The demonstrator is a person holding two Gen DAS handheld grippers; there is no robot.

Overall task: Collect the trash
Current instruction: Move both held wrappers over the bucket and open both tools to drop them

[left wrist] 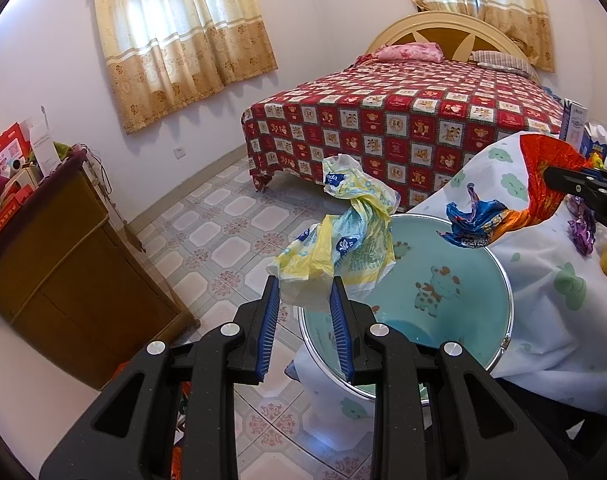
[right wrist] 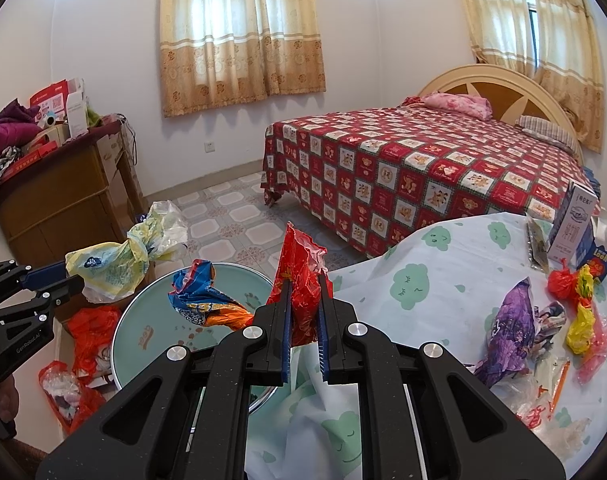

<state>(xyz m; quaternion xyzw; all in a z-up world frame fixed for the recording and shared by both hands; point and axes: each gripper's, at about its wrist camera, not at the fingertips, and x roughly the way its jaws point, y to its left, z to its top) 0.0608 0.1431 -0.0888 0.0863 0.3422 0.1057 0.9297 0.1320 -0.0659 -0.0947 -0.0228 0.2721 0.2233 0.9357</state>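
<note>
Trash in both claws: yellow-white plastic bag point(left wrist: 343, 232) pinched by left claw point(left wrist: 305, 292), red-blue wrapper point(right wrist: 299, 276) clamped in right claw point(right wrist: 305, 312), both above bare teal basin point(left wrist: 455, 264) beside desk point(right wrist: 443, 280).

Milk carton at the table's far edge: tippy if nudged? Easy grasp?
The milk carton stands upright, tall on a narrow base, over soft cloth, so a high push probably topples it. Flat sides look stiff enough for the fingers. Whether it is full or empty can't be judged.
</note>
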